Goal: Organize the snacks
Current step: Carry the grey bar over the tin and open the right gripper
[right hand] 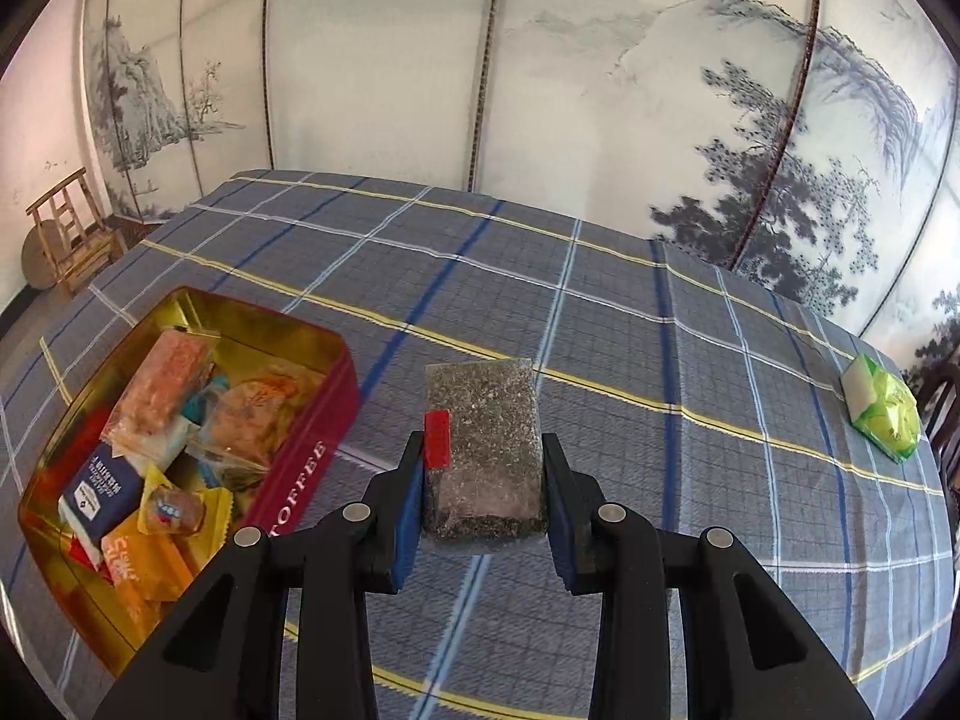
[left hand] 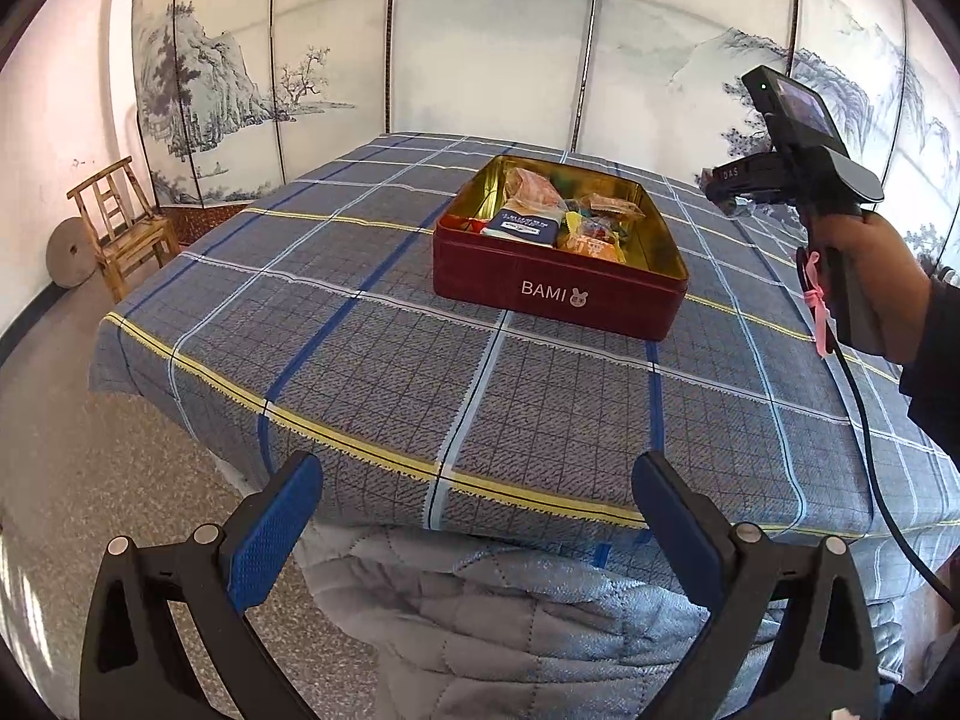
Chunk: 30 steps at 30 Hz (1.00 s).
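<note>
At far left of the room, a wooden chair (left hand: 123, 222) stands on the speckled floor by a painted folding screen (left hand: 492, 48), with a round stone disc (left hand: 71, 252) leaning beside it. Left gripper (left hand: 477, 516) hangs at the near edge of the table, jaws spread wide, blue pads apart, nothing between them; a quilted grey cover hangs below the plaid tablecloth (left hand: 360, 360) just under it. Mid-table sits the red tin (left hand: 558, 291), lid off, gold inside, marked BAMI on one wall and TOFFEE on another. Tin holds a heap of wrapped snacks: a pinkish block, a blue-and-white packet, orange and yellow wrappers. To the right of the tin, the right gripper (right hand: 483, 480) is raised above the cloth, jaws narrow and pressed on both sides of a dark speckled snack bar (right hand: 483, 450) in clear wrap with a red label on its left edge. Bar is off the table, beside the tin, not over it. A hand (left hand: 864, 252) grips that tool's handle; a black cable and pink ribbon hang from it. Far right on the cloth, well apart from everything, lies a green and white packet (right hand: 882, 411).
</note>
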{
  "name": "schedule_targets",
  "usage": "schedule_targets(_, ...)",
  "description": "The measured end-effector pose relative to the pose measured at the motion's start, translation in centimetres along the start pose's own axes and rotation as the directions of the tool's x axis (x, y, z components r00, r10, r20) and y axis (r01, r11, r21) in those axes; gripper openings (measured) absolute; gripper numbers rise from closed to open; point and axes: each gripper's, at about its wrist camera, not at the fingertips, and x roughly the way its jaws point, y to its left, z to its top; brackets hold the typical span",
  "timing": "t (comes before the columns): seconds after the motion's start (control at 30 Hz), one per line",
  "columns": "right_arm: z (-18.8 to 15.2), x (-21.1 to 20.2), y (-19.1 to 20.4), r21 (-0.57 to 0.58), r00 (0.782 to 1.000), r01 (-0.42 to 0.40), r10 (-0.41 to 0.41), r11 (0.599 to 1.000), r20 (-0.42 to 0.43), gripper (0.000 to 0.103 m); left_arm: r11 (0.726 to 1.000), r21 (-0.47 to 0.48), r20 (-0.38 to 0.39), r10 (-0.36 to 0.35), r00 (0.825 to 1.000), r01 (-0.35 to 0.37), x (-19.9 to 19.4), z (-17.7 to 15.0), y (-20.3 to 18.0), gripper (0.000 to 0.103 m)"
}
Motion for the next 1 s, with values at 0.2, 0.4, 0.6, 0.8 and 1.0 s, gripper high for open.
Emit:
schedule_targets(0.2, -0.1, -0.3, 2.8, -0.028, 0.999, -0.037, 0.037, 0.999, -0.005, 0.036, 1.000, -0.008, -0.007, -0.007, 1.000, 0.007, 0.1, -0.6, 0.4, 0.102)
schedule_targets(0.4, -0.4, -0.9, 5.3, -0.049, 0.996, -0.085, 0.085, 0.995, -0.008, 0.036, 1.000, -0.019, -0.009, -0.004, 1.000, 0.003, 0.2, -0.8, 0.8, 0.102)
schedule_targets(0.6, -1.7, -2.3, 8.5, -0.082, 0.985, -0.171, 0.169, 0.982, -0.022, 0.036, 1.000, -0.025, -0.011, 0.005, 1.000, -0.005, 0.4, -1.2, 1.3, 0.102)
schedule_targets(0.8, -3.2, -3.6, 11.7, -0.107, 0.975, -0.224, 0.221, 0.969, -0.040, 0.036, 0.999, -0.028, -0.017, 0.014, 1.000, -0.015, 0.6, -1.6, 1.6, 0.102)
schedule_targets(1.0, -4.5, -3.4, 13.2, -0.104, 0.965, -0.260, 0.253, 0.960, -0.073, 0.036, 0.999, -0.022, -0.013, 0.030, 0.999, -0.031, 0.8, -1.6, 1.7, 0.102)
